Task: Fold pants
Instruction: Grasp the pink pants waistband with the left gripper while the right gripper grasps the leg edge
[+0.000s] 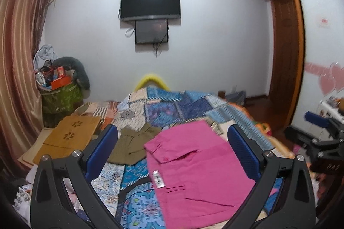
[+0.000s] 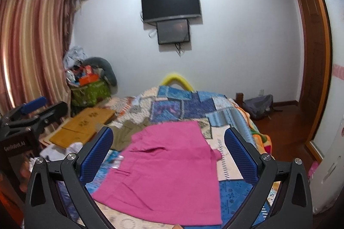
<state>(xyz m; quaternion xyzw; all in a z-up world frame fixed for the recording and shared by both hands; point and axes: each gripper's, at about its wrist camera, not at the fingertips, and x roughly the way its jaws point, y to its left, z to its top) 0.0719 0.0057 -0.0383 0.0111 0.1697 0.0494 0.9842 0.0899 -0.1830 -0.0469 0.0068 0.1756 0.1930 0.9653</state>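
Pink pants [image 1: 193,166] lie flat on the patchwork bedspread [image 1: 172,106], waistband toward the far left, with a white tag at the side. In the right wrist view the pink pants [image 2: 167,168] spread between the fingers. My left gripper [image 1: 172,147] hovers open above the pants with nothing held. My right gripper [image 2: 168,149] is open too, also above the pants and empty. The right gripper [image 1: 322,132] shows at the right edge of the left wrist view, and the left gripper [image 2: 32,112] shows at the left edge of the right wrist view.
An olive garment [image 1: 133,143] lies left of the pants. A tan wooden board [image 1: 68,138] rests at the bed's left side. A cluttered green basket [image 1: 60,97] stands by the curtain. A wardrobe [image 1: 283,46] and a floor bag [image 2: 258,106] are on the right.
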